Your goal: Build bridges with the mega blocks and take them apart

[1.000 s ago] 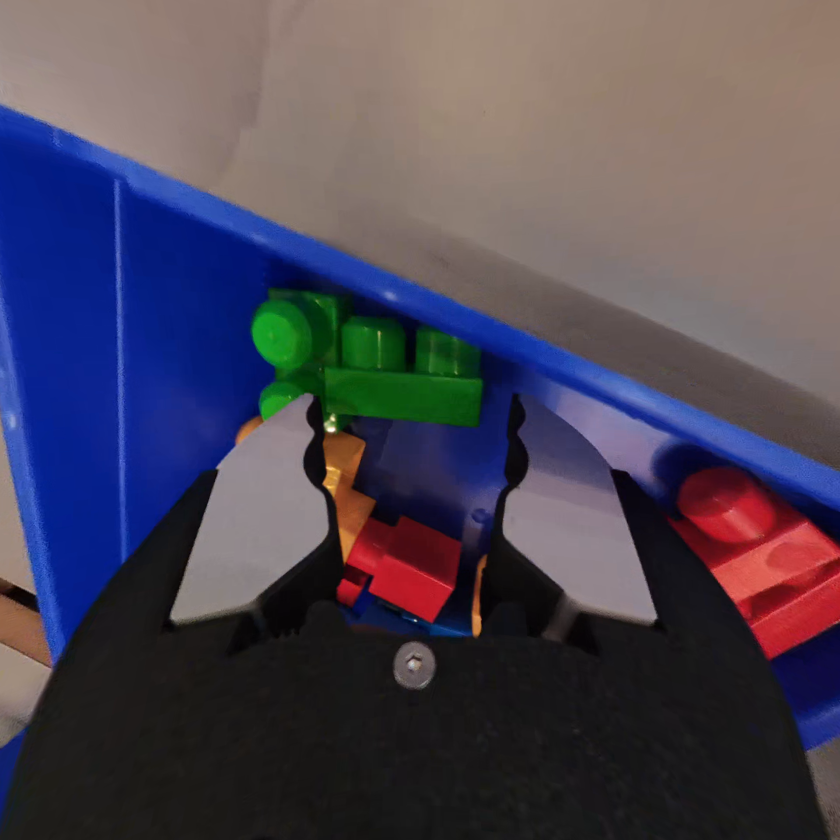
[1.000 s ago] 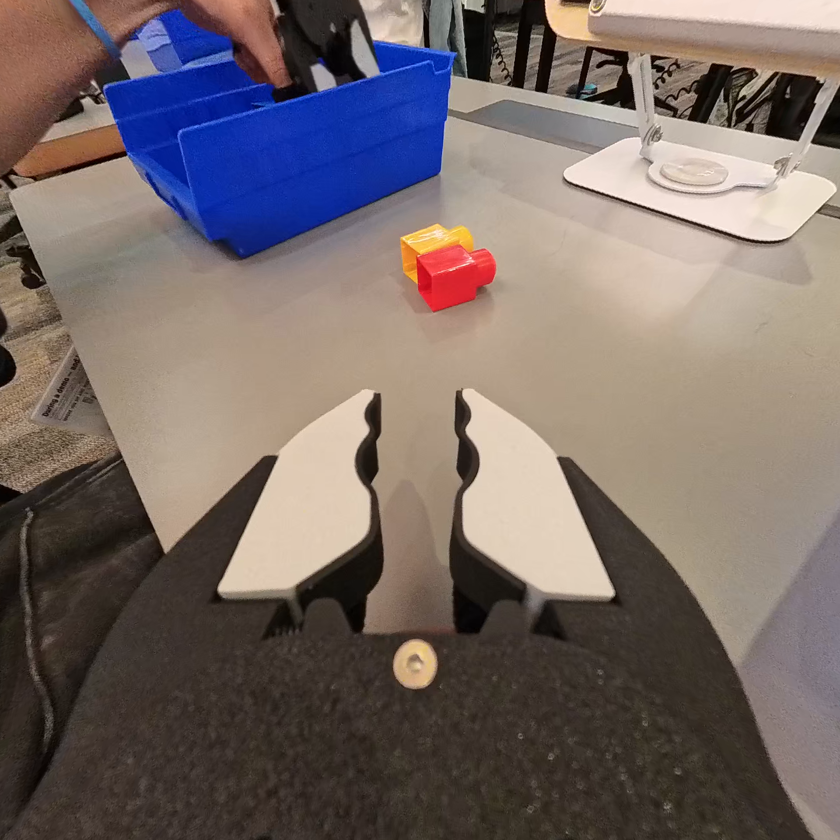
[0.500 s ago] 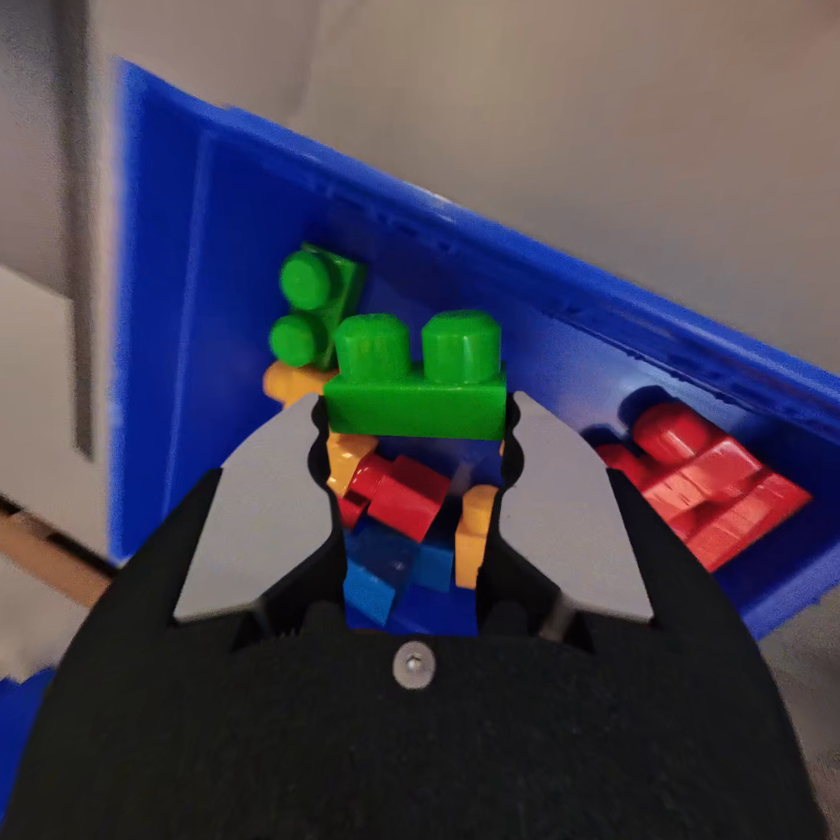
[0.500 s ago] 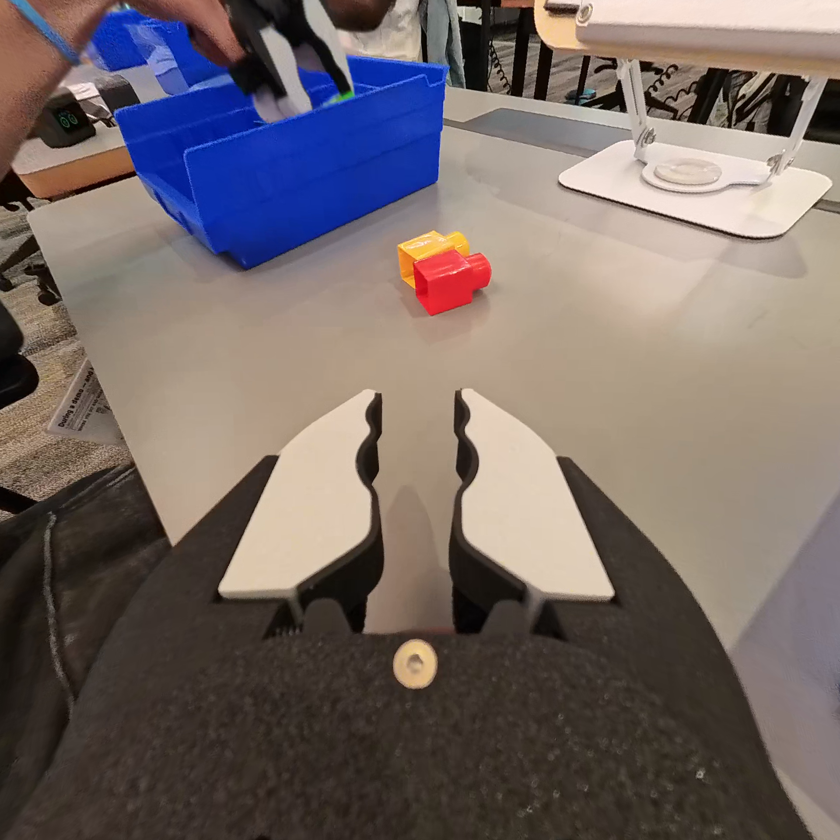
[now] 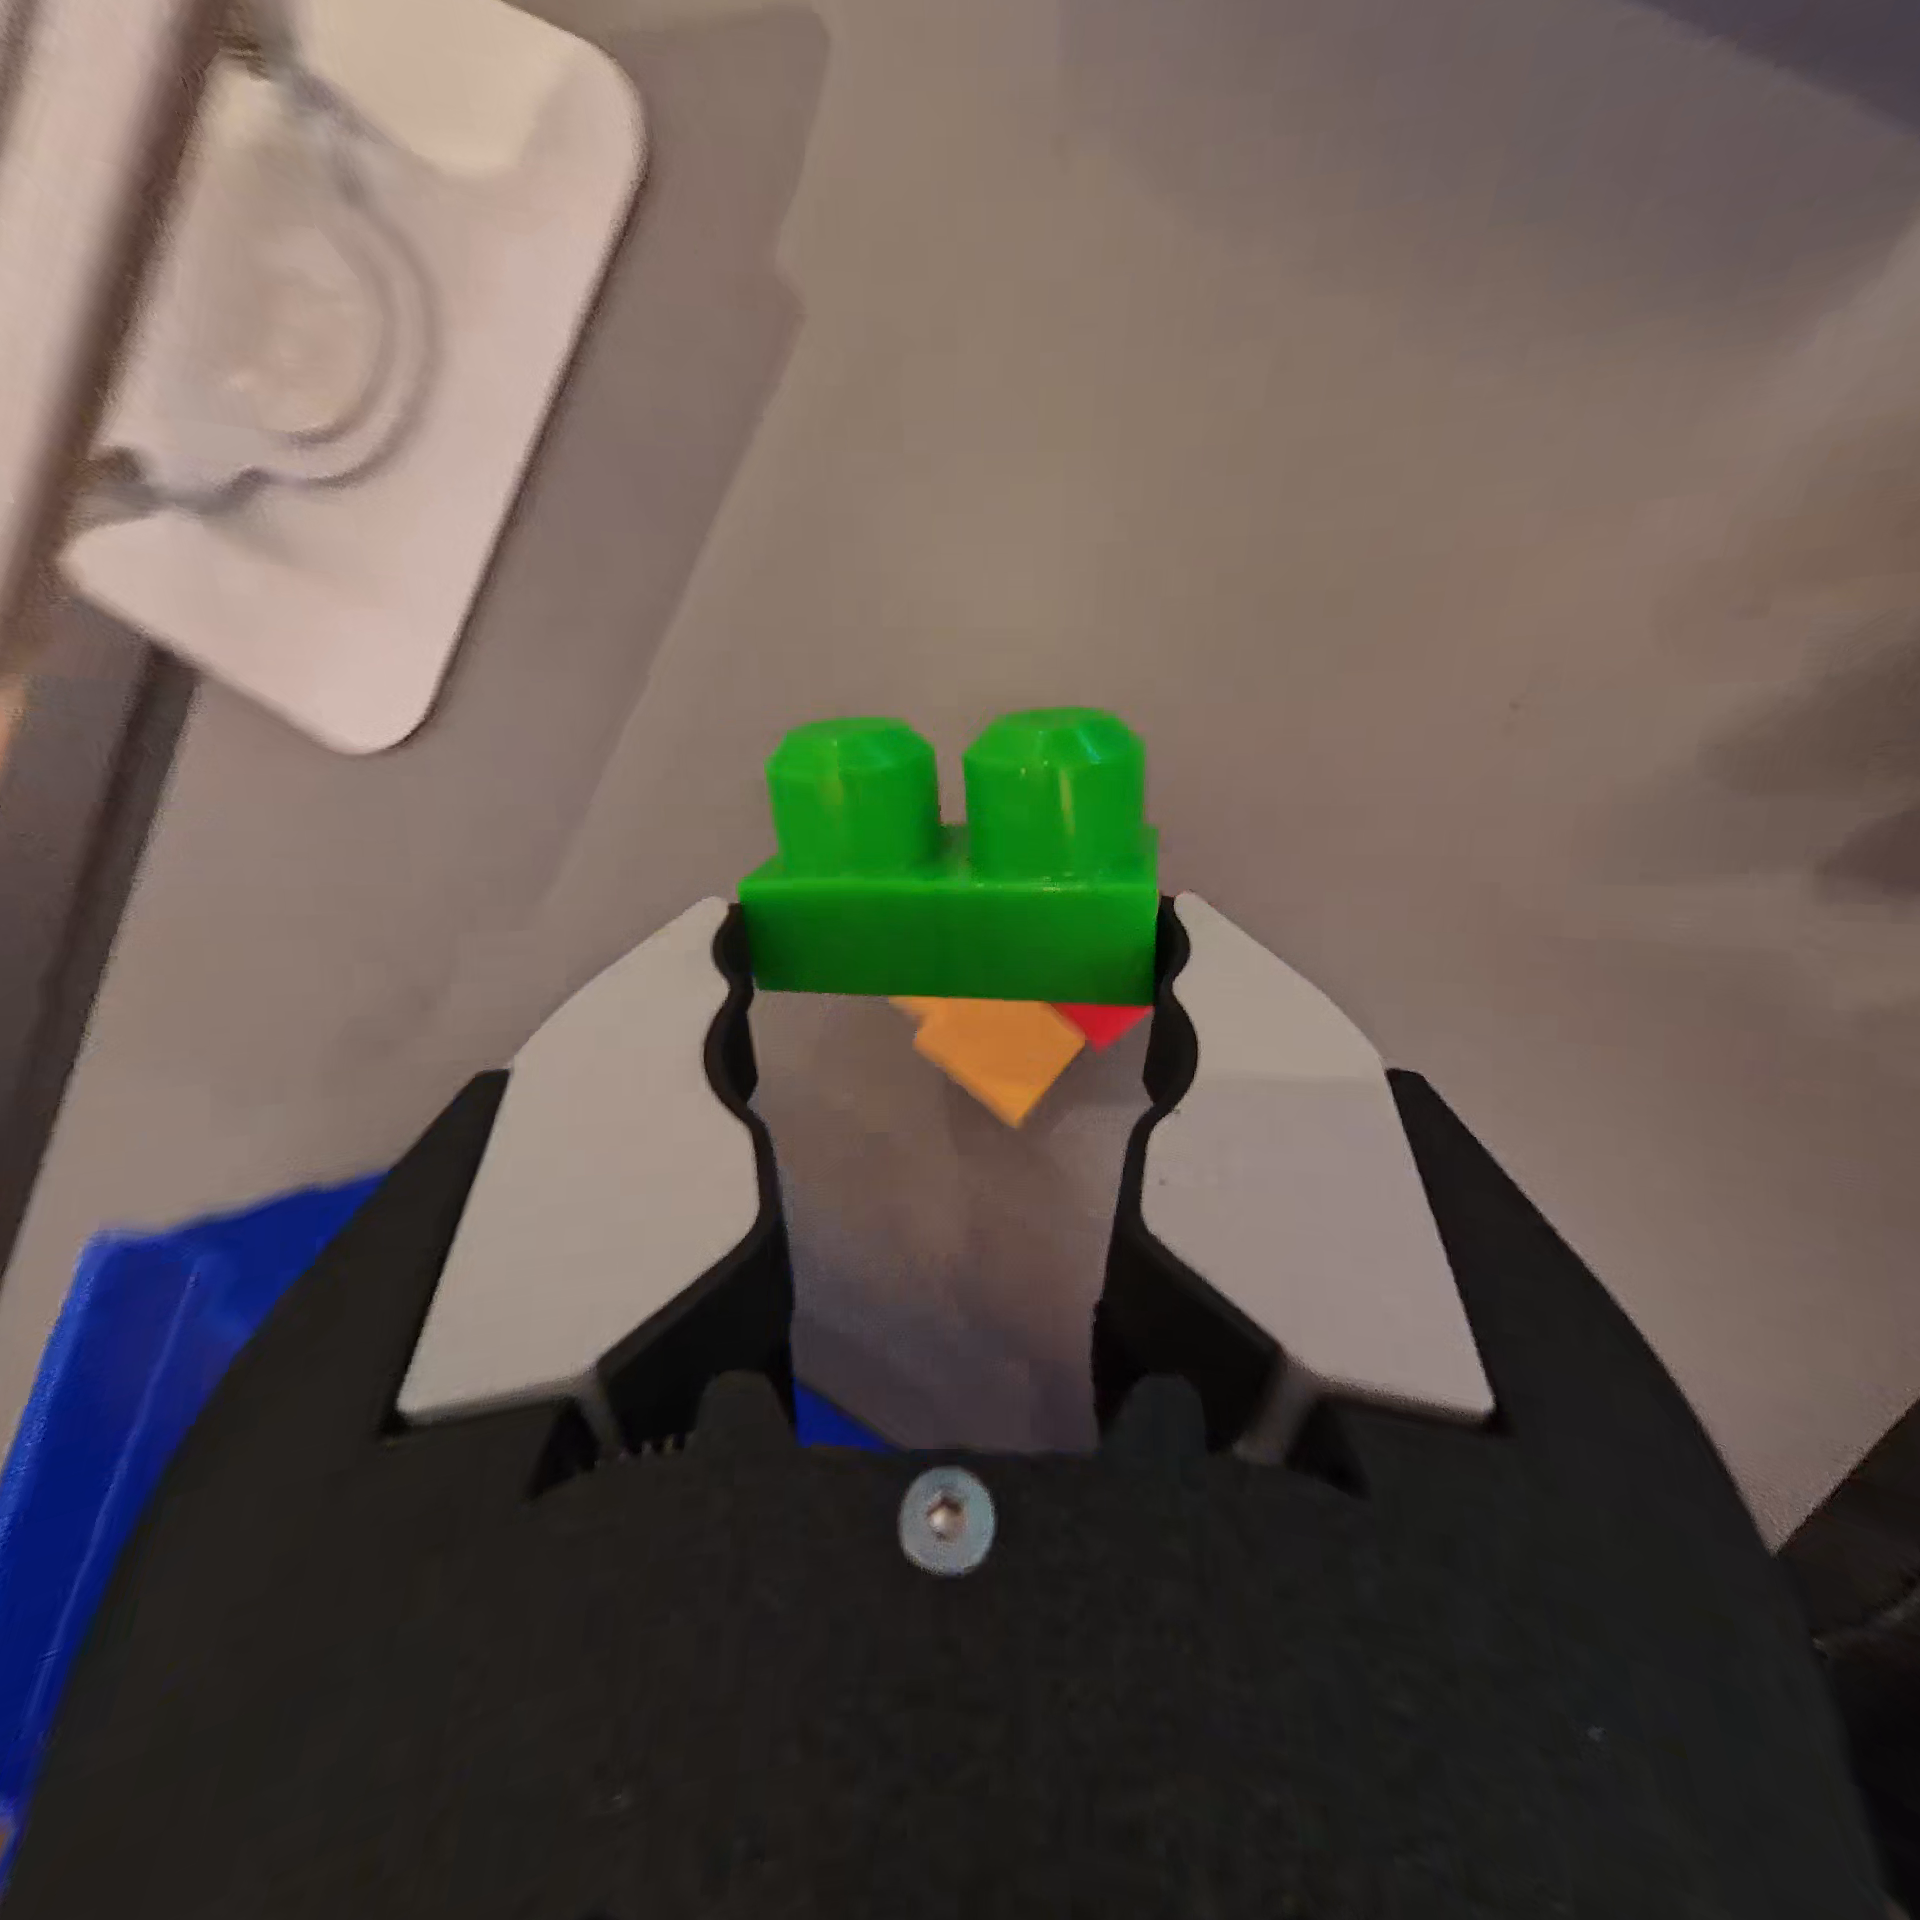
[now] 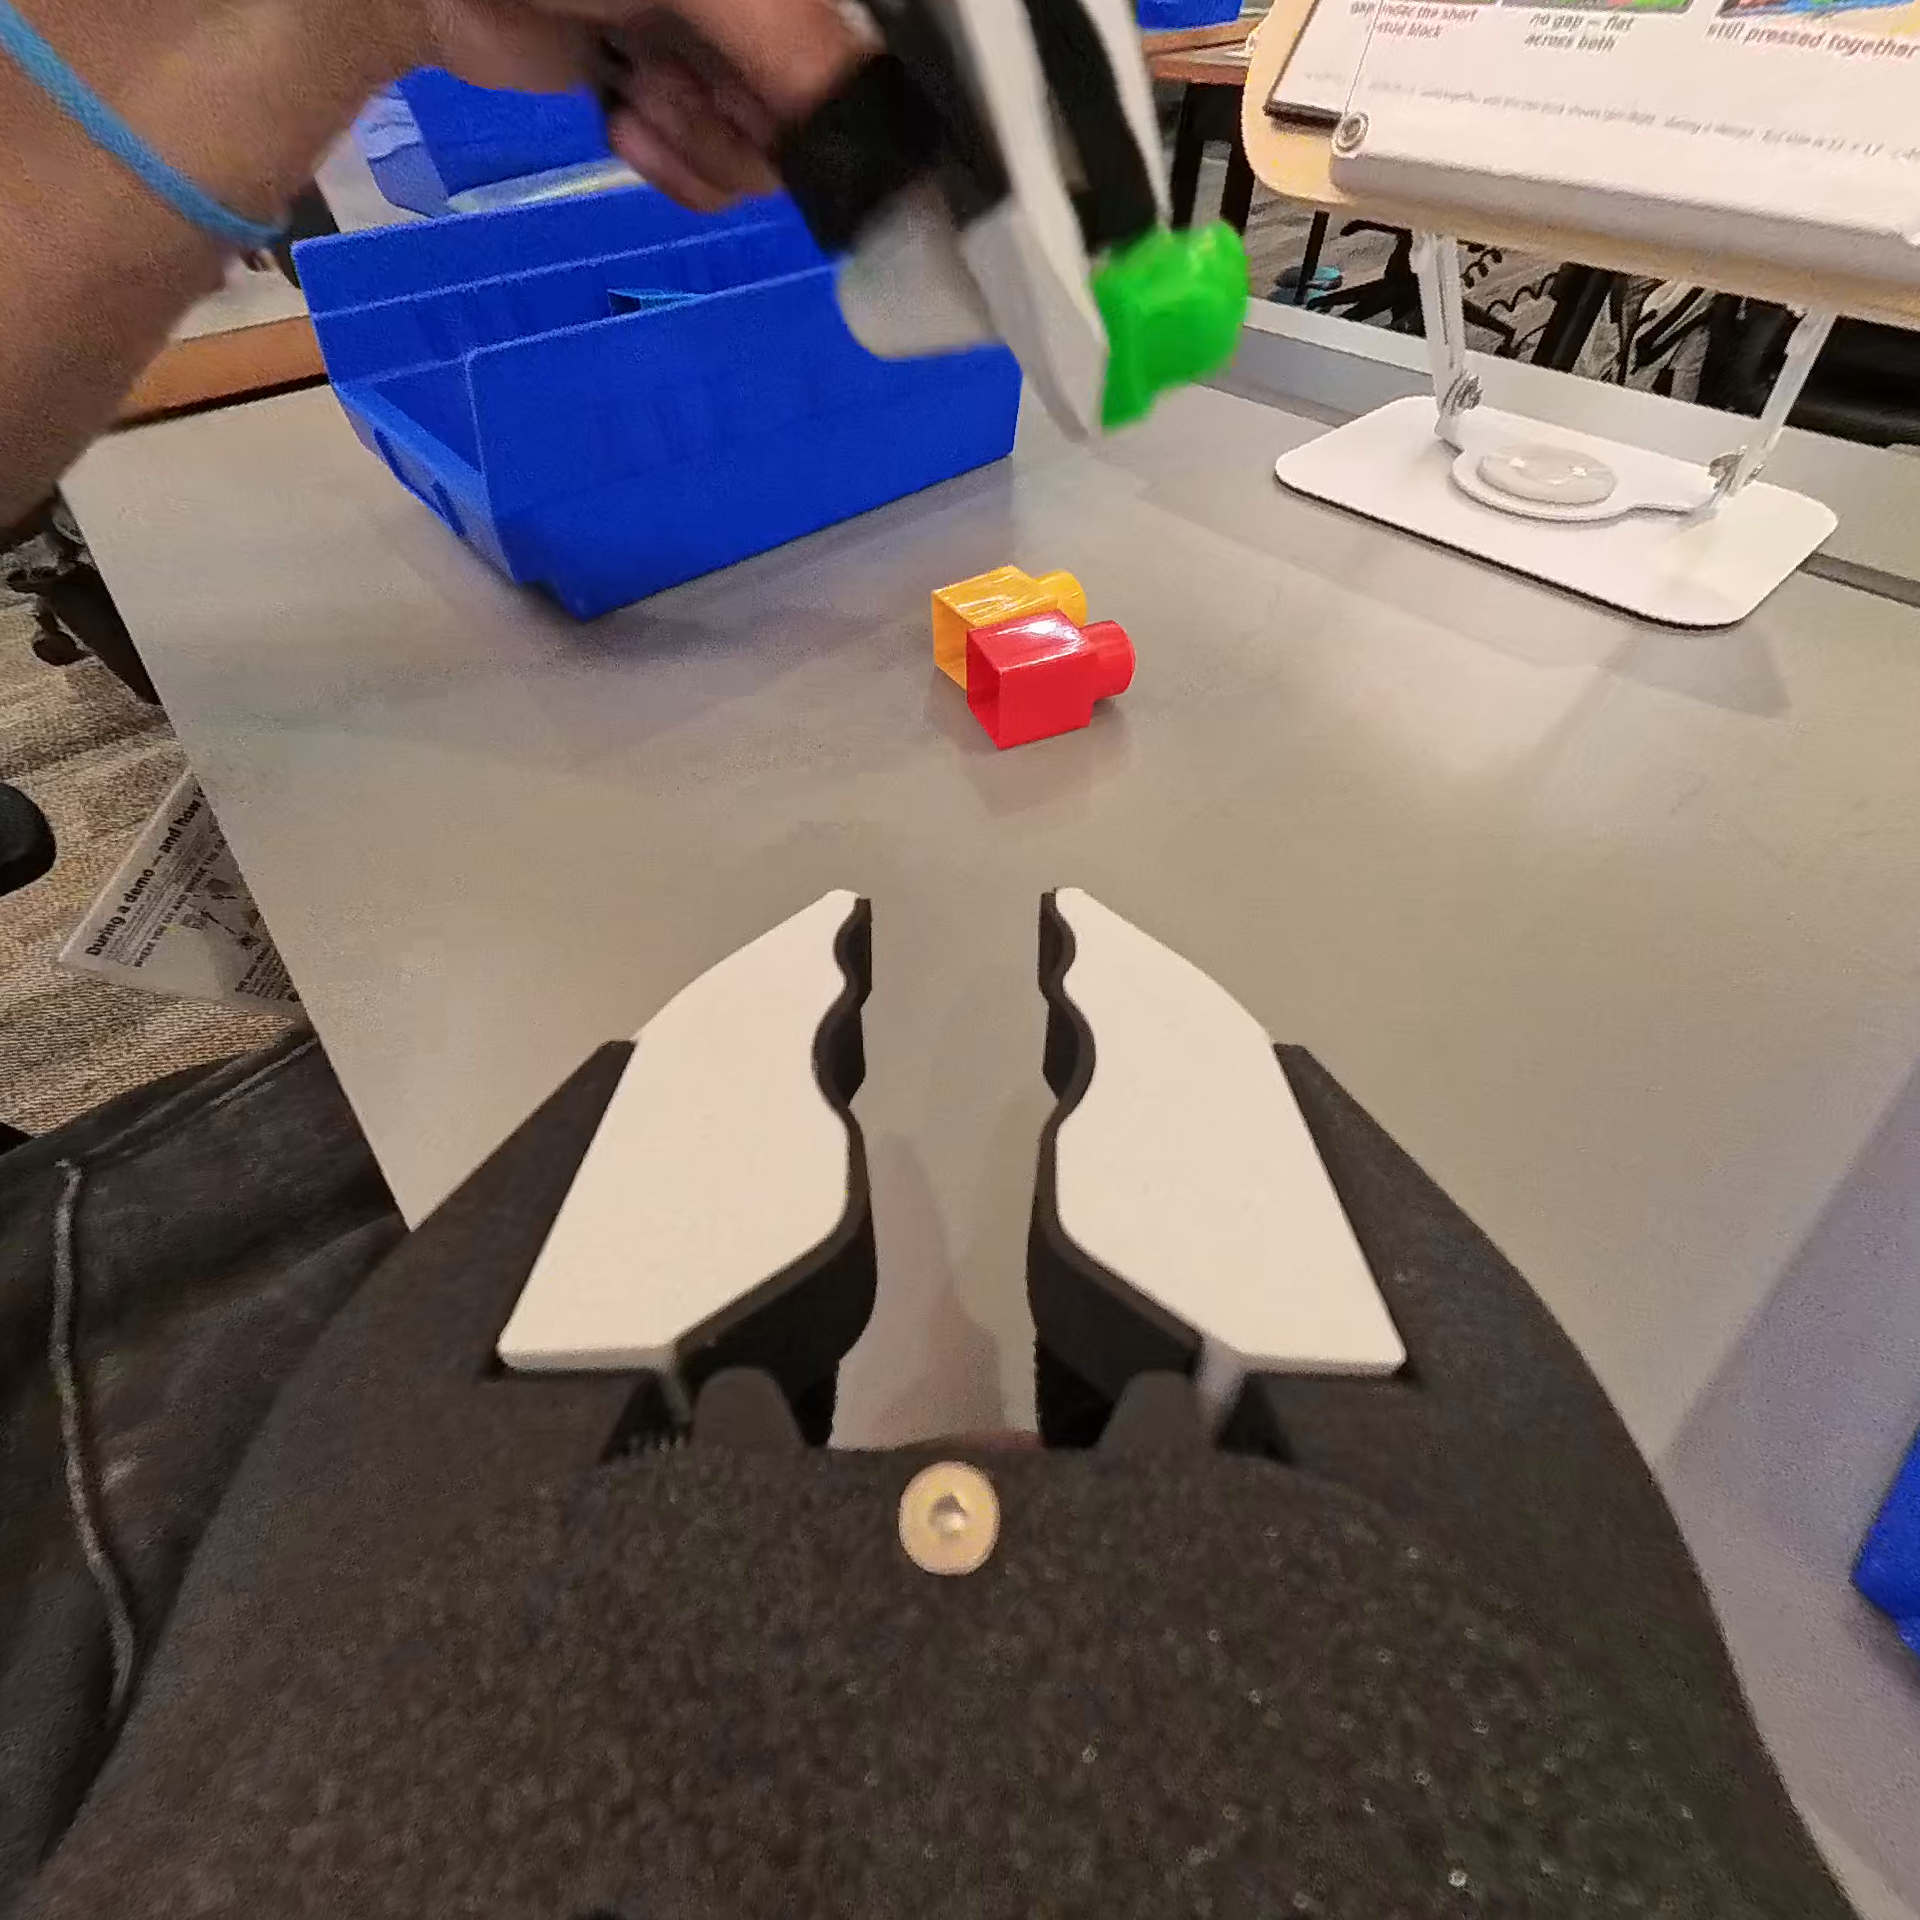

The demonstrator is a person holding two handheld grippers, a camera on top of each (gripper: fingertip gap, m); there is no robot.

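Left wrist view. We log no brand, label or writing here. The left gripper [image 5: 951,925] pinches a green block [image 5: 948,888] between its fingertips: a two-stud piece, held by its two ends, studs pointing away from the camera. The jaws stand as far apart as the block is long. Below and beyond the block we see the grey table [image 5: 1351,468], and on it an orange block [image 5: 992,1055] with a sliver of a red block [image 5: 1107,1023] to its right, both partly hidden by the green one. At far left lies a white stand base [image 5: 343,416], blurred. A corner of the blue bin [image 5: 135,1340] shows at near left.

Right wrist view. We note printed writing on a white instruction sheet [image 6: 1600,114] propped on a stand at far right, and on a paper [image 6: 171,914] lying on the carpet at left; we do not transcribe either. No brand marks show on the blocks. The right gripper [image 6: 954,909] holds nothing; its fingers stand moderately parted over the near edge of the table [image 6: 1455,831], touching no block. Midway across the table lie the red block [image 6: 1039,675] and the orange block [image 6: 992,613], touching, on their sides, studs pointing right. The blue bin [image 6: 665,416] sits at far left. Above its right end a hand [image 6: 665,94] carries the left gripper [image 6: 1101,281], blurred, with the green block [image 6: 1169,312] clamped at its tip, in the air above the table. The white stand base [image 6: 1558,509] rests at far right.
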